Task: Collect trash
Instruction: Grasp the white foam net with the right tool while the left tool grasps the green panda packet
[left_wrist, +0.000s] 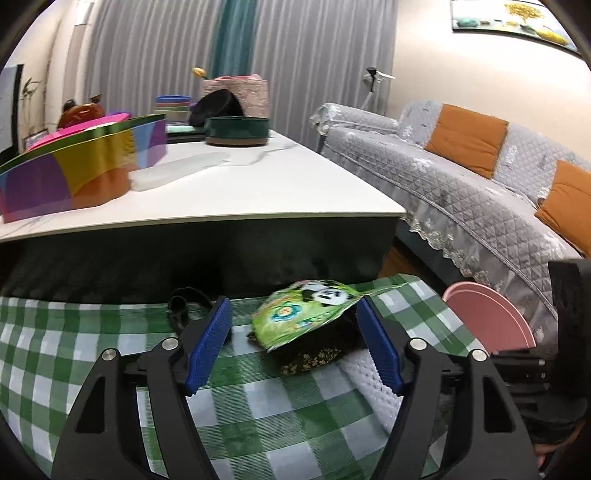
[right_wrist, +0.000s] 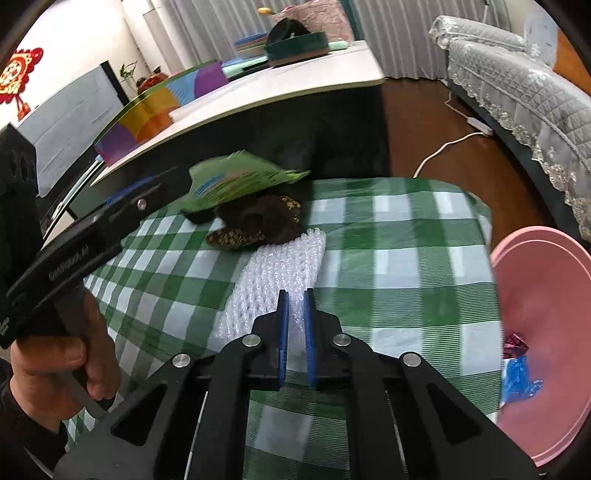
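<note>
Foam netting (right_wrist: 280, 266) between closed right jaws

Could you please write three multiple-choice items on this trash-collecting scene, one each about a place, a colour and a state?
1. Where does the green panda wrapper lie?
A. in the pink basin
B. on a dark patterned cloth on the checked tablecloth
C. on the sofa

2. What colour is the basin?
A. pink
B. yellow
C. black

3. How do the right gripper's jaws stand?
A. wide open over the basin
B. closed on the white foam netting
C. closed on the panda wrapper

Answers:
1 B: the wrapper rests on the dark patterned cloth, on the green checked tablecloth.
2 A: its rim and wall show pink at the cloth's edge.
3 B: the blue pads pinch the near end of the white foam netting.
</note>
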